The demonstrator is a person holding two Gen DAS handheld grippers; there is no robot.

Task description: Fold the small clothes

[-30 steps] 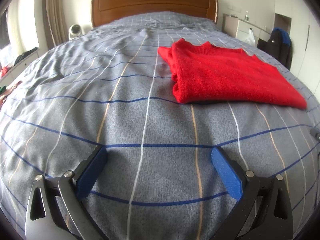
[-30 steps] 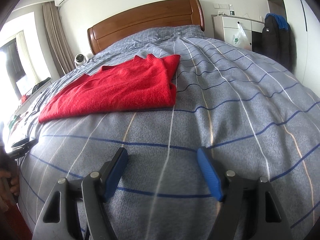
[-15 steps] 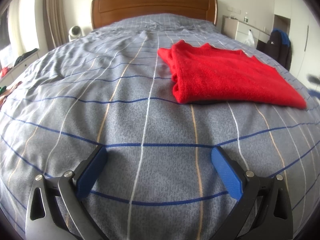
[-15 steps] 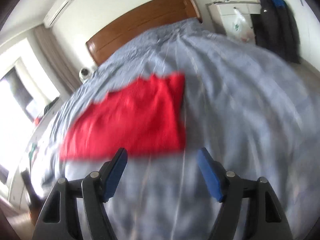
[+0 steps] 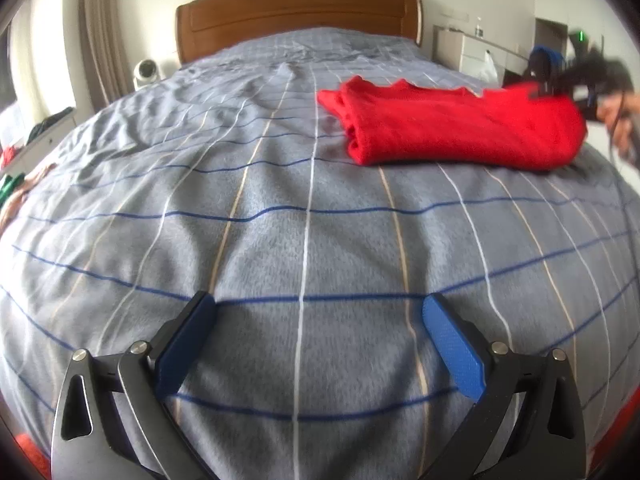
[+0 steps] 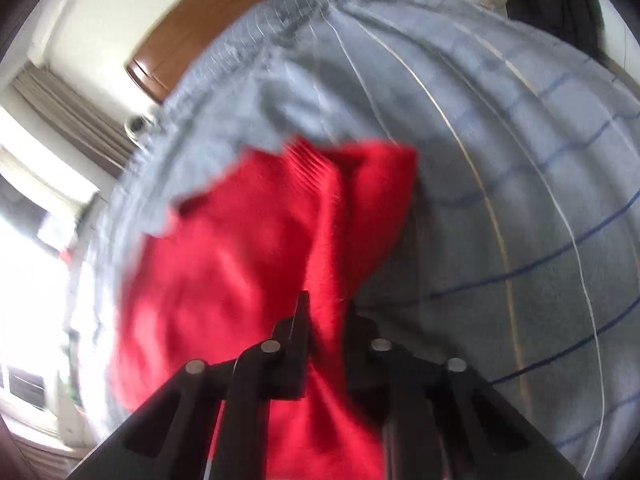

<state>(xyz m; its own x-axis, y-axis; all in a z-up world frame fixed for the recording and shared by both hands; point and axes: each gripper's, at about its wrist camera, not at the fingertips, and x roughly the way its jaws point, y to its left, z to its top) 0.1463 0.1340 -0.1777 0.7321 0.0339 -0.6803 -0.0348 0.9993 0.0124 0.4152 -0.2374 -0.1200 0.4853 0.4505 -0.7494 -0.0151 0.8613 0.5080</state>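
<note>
A red knitted sweater [image 5: 460,128] lies folded on the grey striped bedspread [image 5: 280,220], far right of my left gripper [image 5: 316,336], which is open and empty low over the bed. My right gripper [image 6: 326,312] is shut on the sweater's near edge [image 6: 280,240] and lifts it, so the cloth bunches up; it shows blurred in the left wrist view [image 5: 576,80] at the sweater's right end, doubling that end over.
A wooden headboard [image 5: 296,12] stands at the far end. A white dresser [image 5: 472,52] and dark hanging clothes [image 6: 560,0] are to the right. A small white fan [image 5: 146,72] and curtains [image 5: 96,32] are to the left.
My right gripper moved in to the sweater's end, shut on it and lifted it, folding it over. The left gripper stayed open and only shifted slightly.
</note>
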